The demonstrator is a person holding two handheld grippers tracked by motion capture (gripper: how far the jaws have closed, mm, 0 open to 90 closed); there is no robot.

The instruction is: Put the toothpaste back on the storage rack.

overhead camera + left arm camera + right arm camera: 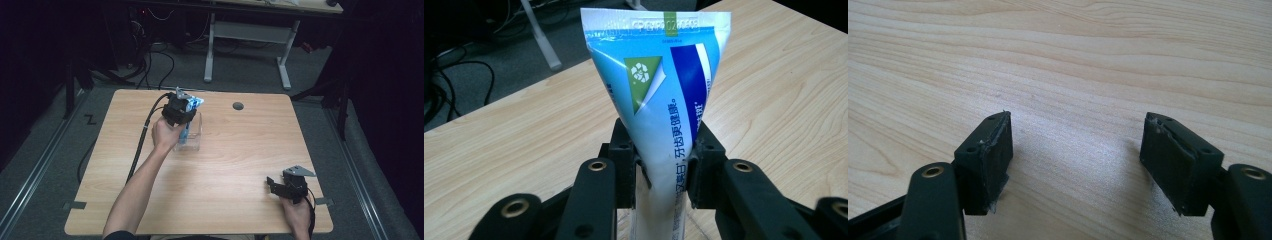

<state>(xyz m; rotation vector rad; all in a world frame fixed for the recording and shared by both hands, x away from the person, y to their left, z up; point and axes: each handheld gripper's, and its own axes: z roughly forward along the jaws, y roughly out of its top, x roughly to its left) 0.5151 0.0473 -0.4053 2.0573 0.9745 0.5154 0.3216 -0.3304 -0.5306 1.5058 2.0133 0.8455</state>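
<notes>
A blue and white toothpaste tube (664,95) stands upright between the jaws of my left gripper (659,165), which is shut on it. Its crimped flat end points up. In the high view the left gripper (181,111) holds the tube (189,125) over and partly inside a clear plastic container (195,137) at the table's back middle. My right gripper (274,184) rests near the front right corner of the table. In the right gripper view its jaws stand wide apart, so my right gripper (1075,155) is open, with bare wood between the pads.
The wooden table (235,165) has a round grey cable hole (238,106) near its back edge. A black cable (142,137) trails from the left gripper off the left side. A white desk frame (250,45) stands on the floor behind.
</notes>
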